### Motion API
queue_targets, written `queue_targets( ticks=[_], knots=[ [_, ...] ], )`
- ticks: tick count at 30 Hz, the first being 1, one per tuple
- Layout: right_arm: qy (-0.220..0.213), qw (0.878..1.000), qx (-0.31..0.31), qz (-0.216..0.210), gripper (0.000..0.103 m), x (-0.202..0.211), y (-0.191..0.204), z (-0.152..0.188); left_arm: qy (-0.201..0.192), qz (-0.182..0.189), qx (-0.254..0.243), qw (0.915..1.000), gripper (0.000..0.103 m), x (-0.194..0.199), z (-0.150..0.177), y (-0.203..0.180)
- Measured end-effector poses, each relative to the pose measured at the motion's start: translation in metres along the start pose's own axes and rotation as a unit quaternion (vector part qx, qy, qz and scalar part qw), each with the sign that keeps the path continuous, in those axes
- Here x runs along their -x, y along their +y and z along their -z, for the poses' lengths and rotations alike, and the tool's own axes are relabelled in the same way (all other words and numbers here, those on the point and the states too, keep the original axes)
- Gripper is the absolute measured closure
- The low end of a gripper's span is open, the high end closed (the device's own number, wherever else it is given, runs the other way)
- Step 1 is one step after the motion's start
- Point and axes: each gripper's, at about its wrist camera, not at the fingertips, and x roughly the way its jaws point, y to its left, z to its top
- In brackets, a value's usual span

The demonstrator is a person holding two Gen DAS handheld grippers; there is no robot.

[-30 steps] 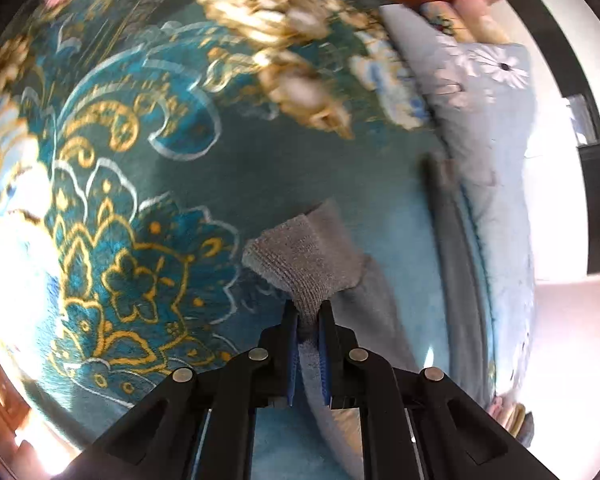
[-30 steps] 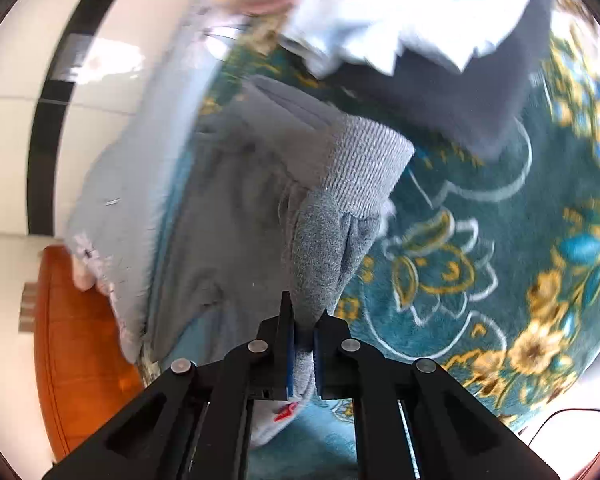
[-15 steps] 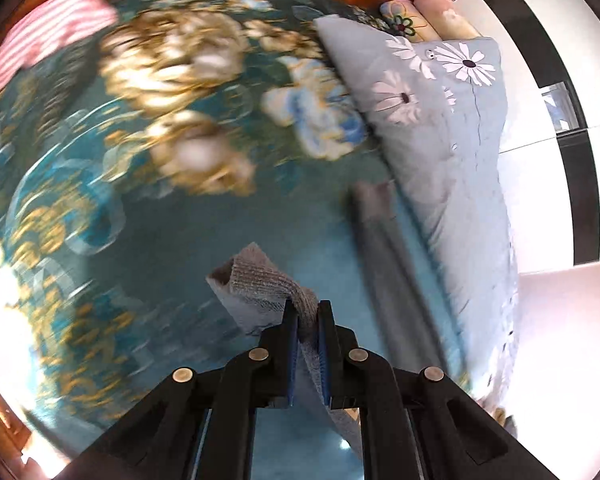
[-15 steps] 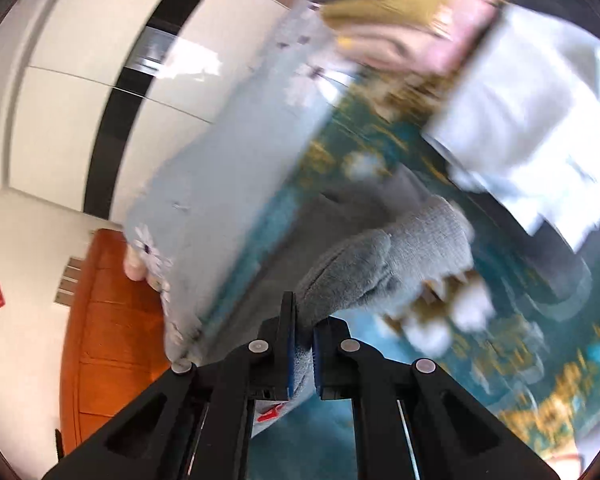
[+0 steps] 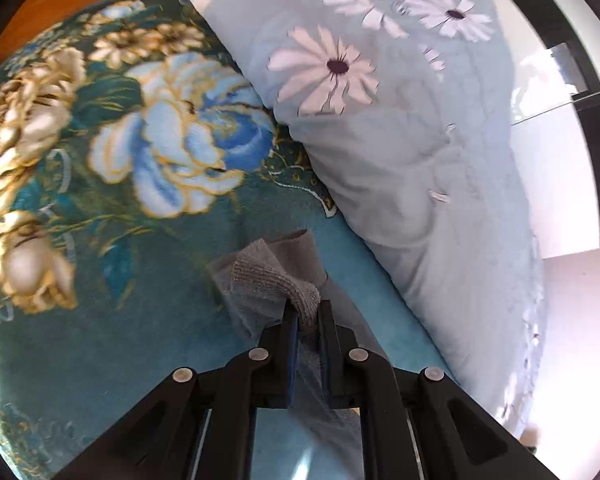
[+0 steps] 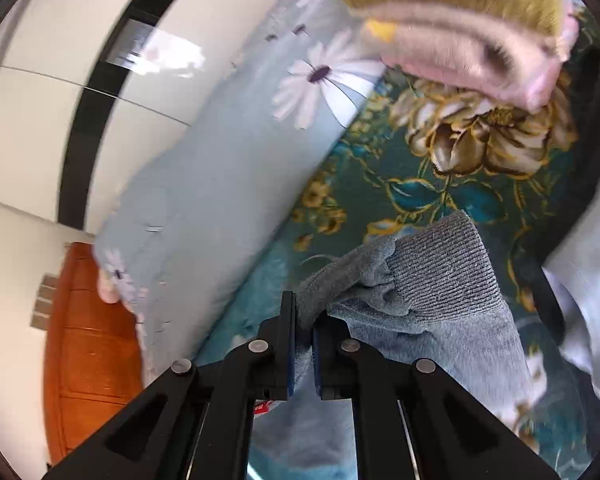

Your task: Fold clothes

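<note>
With each hand-held gripper, left (image 5: 308,320) and right (image 6: 304,322), clamped on the grey garment (image 6: 432,280) low in frame, we risk its ribbed cuff slipping free.

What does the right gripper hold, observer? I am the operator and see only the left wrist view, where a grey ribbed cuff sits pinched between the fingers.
Observer: The right gripper is shut on grey garment fabric, beside another ribbed cuff.
Operator: Any other clothes nearby?
Observer: Yes, a folded stack, mustard on pink, lies at the far end of the floral blanket.
Operator: Anything else?
Observer: White cloth lies at the right edge.
</note>
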Motion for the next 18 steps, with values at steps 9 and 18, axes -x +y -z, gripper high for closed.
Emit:
queue_targets(
  ticks=[9, 18],
  knots=[
    [0.02, 0.999, -0.01, 0.033, 0.096, -0.048, -0.016, -0.019, 0.014, -0.005, 0.012, 0.9998, 0.08, -0.06, -0.017, -0.013],
    [0.012, 0.999, 0.028, 0.032, 0.06, -0.043, -0.007, -0.014, -0.033, 0.059, -0.012, 0.9976, 0.039, -0.01, 0.003, 0.004]
  ],
)
